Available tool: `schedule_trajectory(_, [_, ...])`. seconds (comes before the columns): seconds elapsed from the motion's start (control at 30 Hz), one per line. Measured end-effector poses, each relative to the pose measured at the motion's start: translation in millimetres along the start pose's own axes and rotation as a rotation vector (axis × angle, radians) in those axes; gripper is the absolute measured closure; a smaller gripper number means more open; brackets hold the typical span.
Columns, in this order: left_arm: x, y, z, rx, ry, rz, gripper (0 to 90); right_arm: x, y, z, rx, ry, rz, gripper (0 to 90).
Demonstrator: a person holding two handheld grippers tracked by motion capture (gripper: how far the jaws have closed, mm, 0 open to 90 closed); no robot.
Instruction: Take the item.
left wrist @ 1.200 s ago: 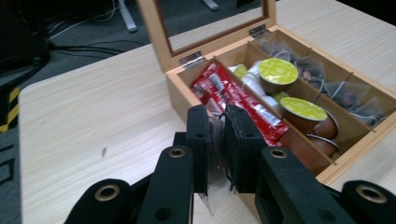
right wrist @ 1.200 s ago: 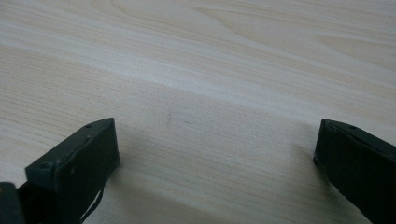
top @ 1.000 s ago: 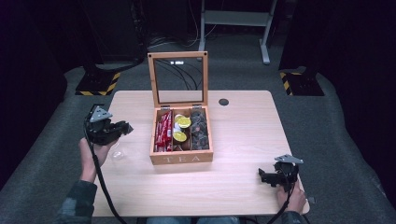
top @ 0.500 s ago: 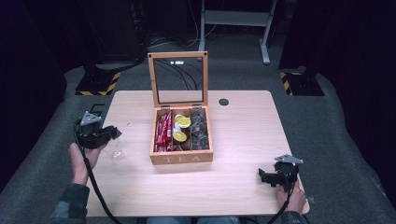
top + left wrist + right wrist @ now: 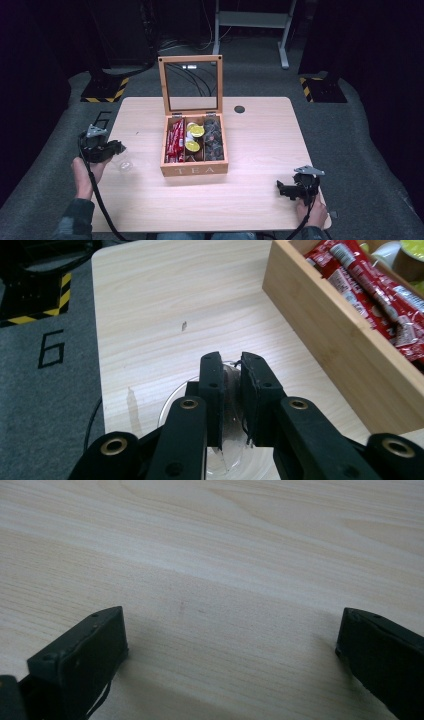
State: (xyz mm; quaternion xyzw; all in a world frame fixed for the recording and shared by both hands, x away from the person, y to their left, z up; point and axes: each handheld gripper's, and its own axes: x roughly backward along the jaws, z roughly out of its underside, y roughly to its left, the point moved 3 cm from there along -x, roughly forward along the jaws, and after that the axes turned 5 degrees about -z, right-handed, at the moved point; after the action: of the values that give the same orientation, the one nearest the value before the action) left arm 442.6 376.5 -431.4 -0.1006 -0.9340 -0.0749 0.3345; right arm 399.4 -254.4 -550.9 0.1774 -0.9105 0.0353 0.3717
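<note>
The wooden tea box [image 5: 194,150] stood at the middle of the counter [image 5: 260,145] with its glass-paned lid [image 5: 190,84] raised upright. Its left compartment held red sachets [image 5: 175,141], the middle one yellow-topped pods [image 5: 193,139], the right one dark packets [image 5: 213,140].

A clear glass cup [image 5: 123,163] sat on the counter near the box's left side. The left gripper [image 5: 113,148] had its jaws drawn narrow on the cup's rim, the glass wall pinched between them. The right gripper [image 5: 283,190] rested at the counter's near right corner with its jaws spread wide over bare wood.

The counter was pale wood with a round dark grommet [image 5: 239,108] toward the back. Grey carpet [image 5: 60,130] marked with a "6" [image 5: 51,347] lay around it, and yellow-black hazard striping [image 5: 105,91] edged dark equipment behind.

Compared with a second ago, the left gripper had moved back toward the counter's left edge, taking the cup with it; the right gripper had not shifted.
</note>
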Motion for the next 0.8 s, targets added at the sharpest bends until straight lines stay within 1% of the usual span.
schedule_trajectory(0.03, [-1.1, 0.4, 1.4, 0.003, -0.003, -0.006, 79.7, -0.1, 0.0, 0.0, 0.0, 0.0, 0.002, 0.0])
schedule_trajectory(0.13, [-2.5, 2.2, 4.7, 0.008, 0.006, -0.007, 79.6, 0.0, 0.0, 0.0, 0.0, 0.0, 0.0, 0.0])
schedule_trajectory(0.17, [-2.2, 3.1, 5.7, 0.006, 0.018, -0.008, 79.6, 0.0, 0.0, 0.0, 0.0, 0.0, 0.0, 0.0])
schedule_trajectory(0.27, [-3.4, 3.4, 6.6, 0.005, 0.021, -0.018, 79.6, 0.0, 0.0, 0.0, 0.0, 0.0, 0.0, 0.0])
schedule_trajectory(0.4, [-5.6, 4.7, 7.8, 0.009, 0.029, -0.011, 79.4, 0.0, 0.0, 0.0, 0.0, 0.0, 0.0, 0.0])
schedule_trajectory(0.43, [-6.9, 4.7, 8.5, 0.009, 0.038, -0.009, 79.3, 0.0, 0.0, 0.0, 0.0, 0.0, 0.0, 0.0])
schedule_trajectory(0.5, [-8.8, 4.4, 9.0, 0.016, 0.029, -0.012, 79.3, 0.0, 0.0, 0.0, 0.0, 0.0, 0.0, 0.0])
schedule_trajectory(0.63, [-9.6, 3.9, 9.1, 0.02, 0.031, -0.006, 79.2, 0.0, 0.0, 0.0, 0.0, 0.0, 0.0, 0.0])
schedule_trajectory(0.67, [-9.8, 3.2, 9.2, 0.016, 0.036, -0.001, 79.1, 0.0, 0.0, 0.0, 0.0, 0.0, 0.0, 0.0])
schedule_trajectory(0.73, [-10.9, 1.8, 9.5, 0.015, 0.03, -0.004, 78.7, 0.0, 0.0, 0.0, 0.001, 0.0, 0.0, 0.0])
schedule_trajectory(0.77, [-11.8, 1.5, 9.2, 0.014, 0.042, 0.001, 78.2, 0.0, 0.0, 0.0, 0.0, 0.0, 0.001, 0.0])
schedule_trajectory(0.8, [-11.8, 1.5, 9.2, 0.014, 0.042, 0.001, 77.8, 0.0, 0.0, 0.0, 0.0, 0.0, 0.001, 0.0])
